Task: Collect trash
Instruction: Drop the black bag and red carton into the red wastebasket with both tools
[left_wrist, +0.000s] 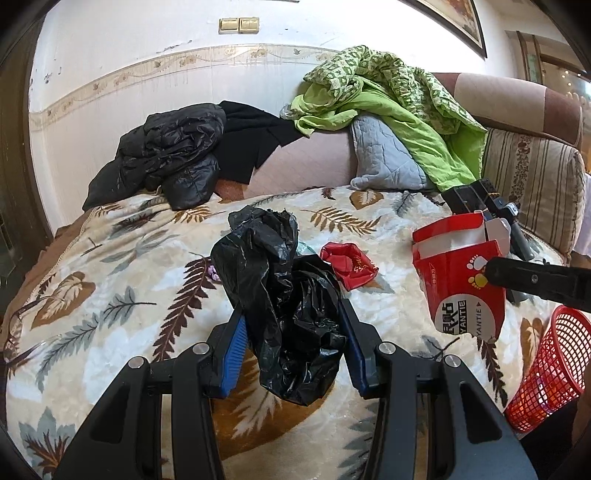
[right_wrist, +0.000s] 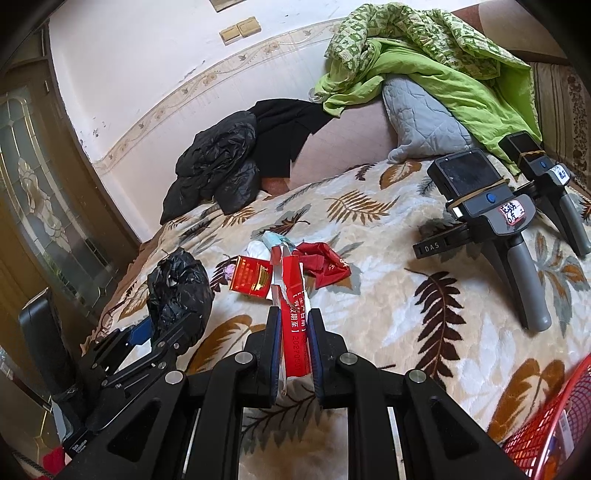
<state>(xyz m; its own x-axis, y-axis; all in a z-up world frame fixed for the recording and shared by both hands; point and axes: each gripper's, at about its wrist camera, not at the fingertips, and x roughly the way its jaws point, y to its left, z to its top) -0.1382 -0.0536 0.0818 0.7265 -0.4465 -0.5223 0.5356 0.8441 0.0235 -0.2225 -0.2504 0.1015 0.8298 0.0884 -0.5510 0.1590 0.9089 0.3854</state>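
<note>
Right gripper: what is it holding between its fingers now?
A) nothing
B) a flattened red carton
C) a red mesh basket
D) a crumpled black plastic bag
B: in the right wrist view the right gripper is shut on the flattened red carton; the black plastic bag is in the left gripper.

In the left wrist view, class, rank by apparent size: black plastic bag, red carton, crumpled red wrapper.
1. black plastic bag, though nearest the camera
2. red carton
3. crumpled red wrapper, clearly smallest

Two spare handheld devices (right_wrist: 491, 229), one basket (left_wrist: 550, 369)
</note>
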